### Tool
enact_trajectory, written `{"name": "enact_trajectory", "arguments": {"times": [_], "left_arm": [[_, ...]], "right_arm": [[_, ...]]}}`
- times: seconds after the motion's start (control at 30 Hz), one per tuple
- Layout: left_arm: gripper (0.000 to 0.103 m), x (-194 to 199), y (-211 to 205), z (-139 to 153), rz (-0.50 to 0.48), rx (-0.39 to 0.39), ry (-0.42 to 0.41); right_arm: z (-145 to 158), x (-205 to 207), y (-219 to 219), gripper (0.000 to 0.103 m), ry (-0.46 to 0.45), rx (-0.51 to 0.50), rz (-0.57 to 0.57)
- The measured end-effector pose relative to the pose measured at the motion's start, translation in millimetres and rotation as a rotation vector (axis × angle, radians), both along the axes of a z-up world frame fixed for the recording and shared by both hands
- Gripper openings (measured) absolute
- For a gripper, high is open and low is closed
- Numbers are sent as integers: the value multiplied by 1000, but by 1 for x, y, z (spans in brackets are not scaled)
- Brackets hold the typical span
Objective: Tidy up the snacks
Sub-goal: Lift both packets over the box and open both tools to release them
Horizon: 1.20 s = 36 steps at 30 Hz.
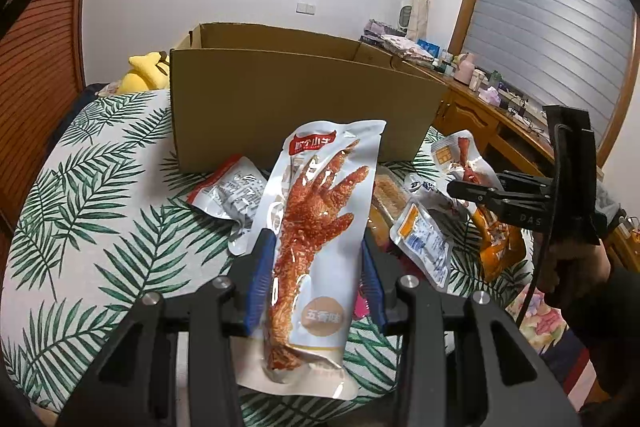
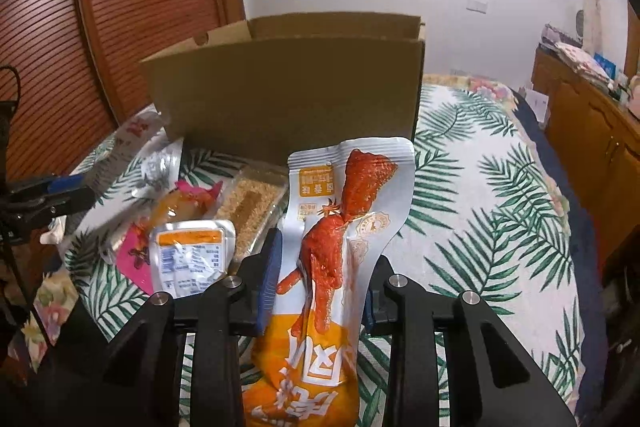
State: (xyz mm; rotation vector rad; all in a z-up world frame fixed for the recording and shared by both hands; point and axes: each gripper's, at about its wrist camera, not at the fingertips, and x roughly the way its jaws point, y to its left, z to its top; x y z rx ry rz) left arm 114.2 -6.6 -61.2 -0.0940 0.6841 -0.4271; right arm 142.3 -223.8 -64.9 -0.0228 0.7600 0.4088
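Where leafy cloth spreads, cardboard box (image 1: 280, 99).

White bedspread (image 1: 100, 187) with green palm leaves; plain brown cardboard box (image 1: 280, 107); white pouch (image 1: 320, 227) showing red-brown claw; orange-and-silver pouch (image 2: 340, 247).
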Motion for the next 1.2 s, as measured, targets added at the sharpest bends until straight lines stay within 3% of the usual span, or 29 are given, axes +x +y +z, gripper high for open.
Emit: {"name": "enact_trajectory", "arguments": {"times": [0.47, 1.13, 1.17, 1.2], "left_arm": [[39, 3, -3, 9, 9, -5, -28], [39, 70, -1, 99, 21, 0, -175], [33, 76, -1, 101, 20, -2, -176], [13, 83, -1, 103, 16, -6, -177]], "right_arm": [[18, -7, -9, 32, -44, 42, -21], [102, 44, 1, 32, -144, 17, 12], [107, 50, 2, 32, -149, 20, 16], [109, 54, 4, 32, -153, 21, 18]]}}
